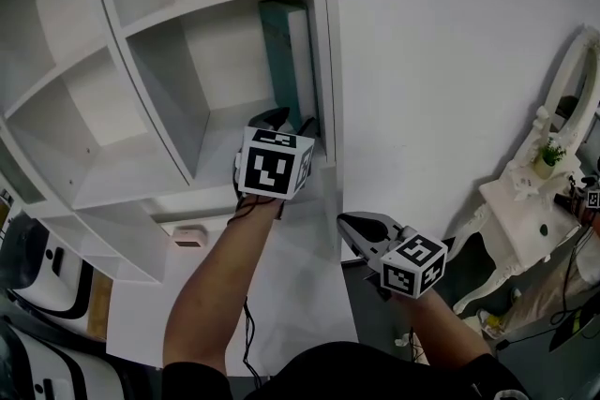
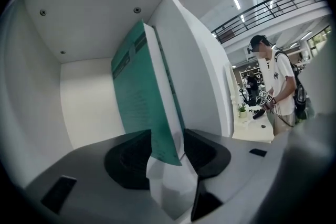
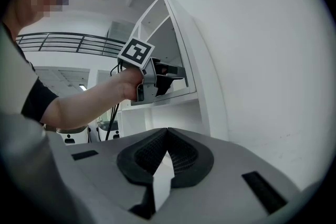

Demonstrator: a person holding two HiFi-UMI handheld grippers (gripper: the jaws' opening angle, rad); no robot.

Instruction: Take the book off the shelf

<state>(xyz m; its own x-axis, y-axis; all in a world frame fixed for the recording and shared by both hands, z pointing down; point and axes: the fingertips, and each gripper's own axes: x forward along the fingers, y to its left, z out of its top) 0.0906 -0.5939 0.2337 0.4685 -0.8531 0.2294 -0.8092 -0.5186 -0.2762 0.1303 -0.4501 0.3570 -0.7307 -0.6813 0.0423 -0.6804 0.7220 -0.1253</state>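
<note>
The book (image 1: 284, 61) was a thin, tall volume with a teal-green cover and a white block of pages. It stood on end in a compartment of the white shelf (image 1: 141, 192), at the right end, close against the right side wall. Its cover (image 2: 137, 107) faced left into the otherwise bare compartment, and its white page edges faced out toward the opening. Its bottom edge rested on the compartment's floor, near the front lip.
</note>
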